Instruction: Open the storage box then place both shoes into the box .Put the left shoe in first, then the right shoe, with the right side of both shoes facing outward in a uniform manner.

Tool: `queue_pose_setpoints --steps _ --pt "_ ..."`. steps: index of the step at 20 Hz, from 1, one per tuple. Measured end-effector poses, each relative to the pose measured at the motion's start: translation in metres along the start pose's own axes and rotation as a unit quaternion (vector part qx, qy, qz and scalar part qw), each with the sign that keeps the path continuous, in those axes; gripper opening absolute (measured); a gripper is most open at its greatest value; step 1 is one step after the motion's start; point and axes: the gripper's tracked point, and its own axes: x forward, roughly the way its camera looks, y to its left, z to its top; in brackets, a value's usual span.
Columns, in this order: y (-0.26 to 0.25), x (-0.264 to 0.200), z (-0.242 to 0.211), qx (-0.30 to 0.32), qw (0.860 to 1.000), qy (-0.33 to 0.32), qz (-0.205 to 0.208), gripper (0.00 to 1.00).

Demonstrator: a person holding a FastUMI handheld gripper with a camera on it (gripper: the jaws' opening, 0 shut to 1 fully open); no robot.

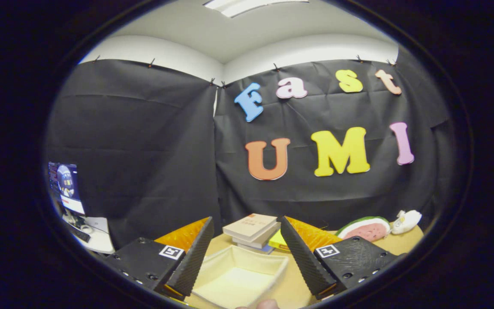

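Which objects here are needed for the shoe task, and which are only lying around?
For the job: open cream storage box, between the open gripper fingers.

Lying about: stack of books, watermelon toy, small white toy, monitor.

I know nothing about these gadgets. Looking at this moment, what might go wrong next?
Three guesses:
1. The gripper is open and holds nothing, and a stack of books sits just beyond the cream box, so a reach that goes long might knock it.
2. The box looks soft-walled and might slide or buckle if pushed.
3. A fingertip lies near the box and may get bumped.
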Motion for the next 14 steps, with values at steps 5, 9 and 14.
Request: queue_pose_setpoints --steps 5,9,14 --pt "-0.101 -0.04 -0.034 -0.034 0.996 0.029 -0.071 0.95" --pt "-0.159 -0.067 -0.078 -0.03 0.991 0.078 -0.102 0.95" --pt "-0.207 -0.076 -0.16 -0.007 0.972 0.187 -0.143 0.95"
